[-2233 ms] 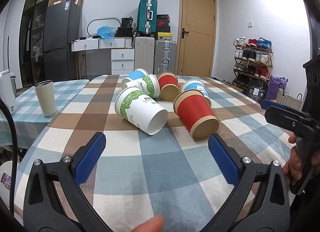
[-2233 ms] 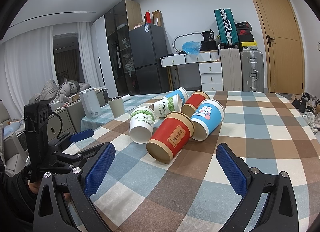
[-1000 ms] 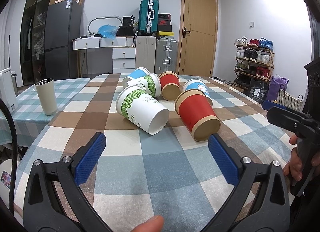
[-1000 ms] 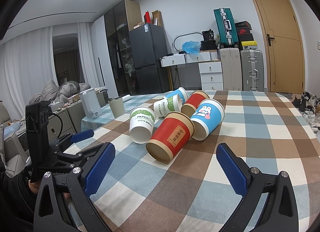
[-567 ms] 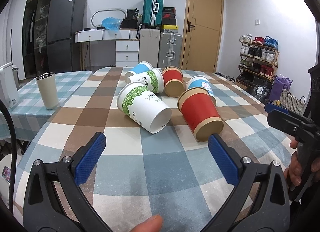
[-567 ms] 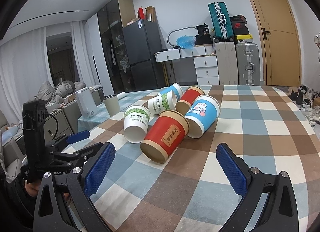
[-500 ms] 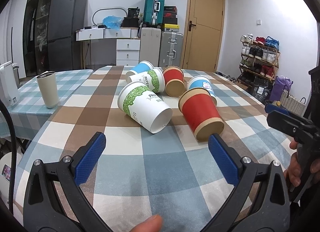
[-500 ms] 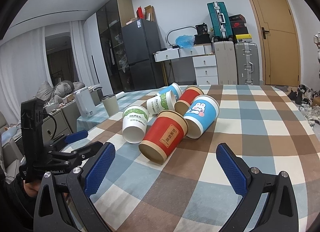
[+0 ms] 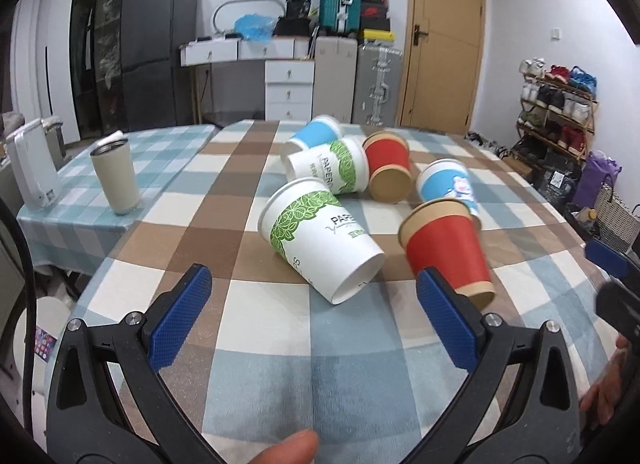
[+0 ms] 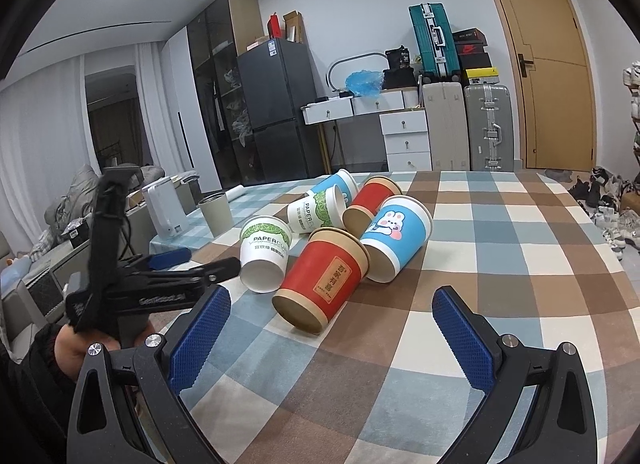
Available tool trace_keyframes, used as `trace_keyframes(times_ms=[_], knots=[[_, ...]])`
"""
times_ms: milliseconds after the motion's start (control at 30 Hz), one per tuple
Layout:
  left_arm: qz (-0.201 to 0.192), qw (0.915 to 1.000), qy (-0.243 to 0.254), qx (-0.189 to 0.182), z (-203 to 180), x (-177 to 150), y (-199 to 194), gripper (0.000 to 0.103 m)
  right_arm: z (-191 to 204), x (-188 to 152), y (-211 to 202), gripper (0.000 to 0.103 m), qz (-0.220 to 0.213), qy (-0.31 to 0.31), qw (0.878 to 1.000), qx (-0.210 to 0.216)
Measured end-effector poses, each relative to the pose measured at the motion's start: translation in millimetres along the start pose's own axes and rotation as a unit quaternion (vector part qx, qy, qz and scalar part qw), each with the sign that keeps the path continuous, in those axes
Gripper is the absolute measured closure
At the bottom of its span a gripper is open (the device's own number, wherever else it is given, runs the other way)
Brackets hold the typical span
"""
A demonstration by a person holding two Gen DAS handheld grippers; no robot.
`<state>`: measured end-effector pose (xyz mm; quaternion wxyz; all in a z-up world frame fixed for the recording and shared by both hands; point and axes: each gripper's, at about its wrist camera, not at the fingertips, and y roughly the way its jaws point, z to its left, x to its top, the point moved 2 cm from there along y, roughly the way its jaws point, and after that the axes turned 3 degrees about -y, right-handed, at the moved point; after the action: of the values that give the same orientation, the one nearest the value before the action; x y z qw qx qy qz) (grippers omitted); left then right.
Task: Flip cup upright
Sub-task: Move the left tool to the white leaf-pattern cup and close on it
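Note:
Several paper cups lie on their sides in a cluster on the checked tablecloth. Nearest are a white cup with green leaves (image 9: 320, 236) (image 10: 265, 254) and a red cup (image 9: 446, 250) (image 10: 324, 282). Behind them lie a blue bunny cup (image 10: 394, 238) (image 9: 448, 185), a second red cup (image 9: 388, 165), a second white-green cup (image 9: 330, 167) and a blue cup (image 9: 314, 133). My left gripper (image 9: 314, 316) is open and empty, just short of the white-green cup. My right gripper (image 10: 334, 334) is open and empty, just short of the red cup.
A beige metal tumbler (image 9: 116, 175) stands upright on a lower side table at the left, beside a white appliance (image 9: 34, 165). The left gripper's body (image 10: 160, 284) shows at the left of the right wrist view. Suitcases, drawers and a shoe rack line the walls.
Both grippers have moved forward toward the cups and tilted down a little; the cups look larger and closer. The left gripper now shows closer in the right wrist view. No cup has moved.

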<state>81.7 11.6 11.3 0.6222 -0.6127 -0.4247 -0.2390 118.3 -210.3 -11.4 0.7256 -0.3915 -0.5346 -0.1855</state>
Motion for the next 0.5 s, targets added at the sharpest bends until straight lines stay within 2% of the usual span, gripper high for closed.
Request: trace_keyframes(times_ms=[67, 167, 300, 500], knots=[[0.028, 0.9994, -0.017, -0.006, 1.7, 3.5, 10.4, 0.001, -0.4, 0.1, 0.1, 0.000, 0.001, 0.000, 1.000, -0.001], [0.034, 0.9984, -0.044, -0.011, 6.9, 8.9, 22.8, 0.001, -1.5, 0.4, 0.1, 0.000, 0.002, 0.002, 1.000, -0.001], [0.041, 0.9978, -0.051, -0.007, 5.0, 18.2, 39.0, 0.001, -1.7, 0.9, -0.8, 0.000, 0.001, 0.001, 1.000, -0.001], [0.073, 0.9958, -0.054, 0.012, -0.3, 25.6, 69.2, 0.002, -2.5, 1.2, -1.5, 0.000, 0.001, 0.003, 1.000, -0.002]])
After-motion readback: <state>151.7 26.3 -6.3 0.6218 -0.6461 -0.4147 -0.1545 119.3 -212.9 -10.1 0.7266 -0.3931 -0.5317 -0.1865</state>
